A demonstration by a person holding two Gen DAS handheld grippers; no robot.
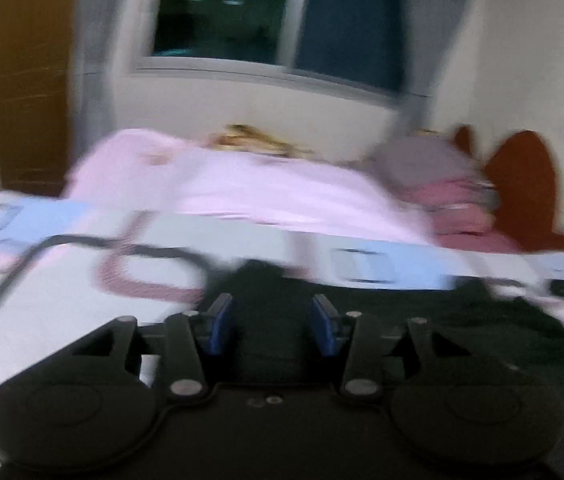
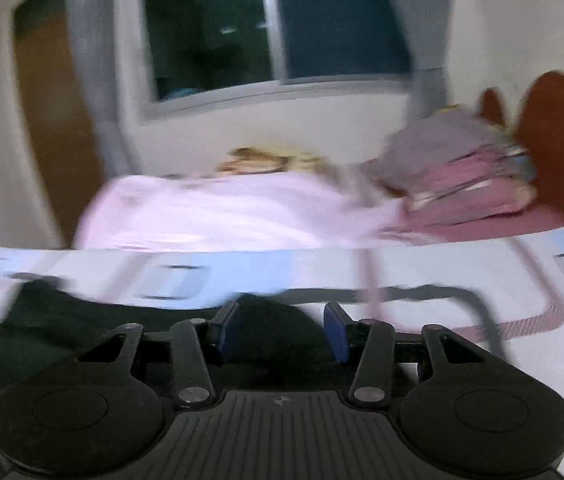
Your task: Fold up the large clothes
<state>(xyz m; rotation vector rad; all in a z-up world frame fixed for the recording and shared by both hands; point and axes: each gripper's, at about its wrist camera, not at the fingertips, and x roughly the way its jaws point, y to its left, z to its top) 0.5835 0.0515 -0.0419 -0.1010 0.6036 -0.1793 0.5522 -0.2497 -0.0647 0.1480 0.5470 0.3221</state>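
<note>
Both grippers, left and right, clamp bunched dark green cloth garment over patterned white-blue bedsheet; sheet ahead bare, pink blanket beyond

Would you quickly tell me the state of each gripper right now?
Left gripper: fingers part open, dark green cloth garment bunched between them; grip cannot be told.
Right gripper: the same.

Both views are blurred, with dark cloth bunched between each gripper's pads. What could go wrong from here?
1. The dark garment bulges between the left hand-held gripper pads and the right hand-held gripper pads; whether either grips is unclear, so it may slip.
2. It looks bunched, so a fold may crease unevenly.
3. The pink blanket lies close beyond.
</note>
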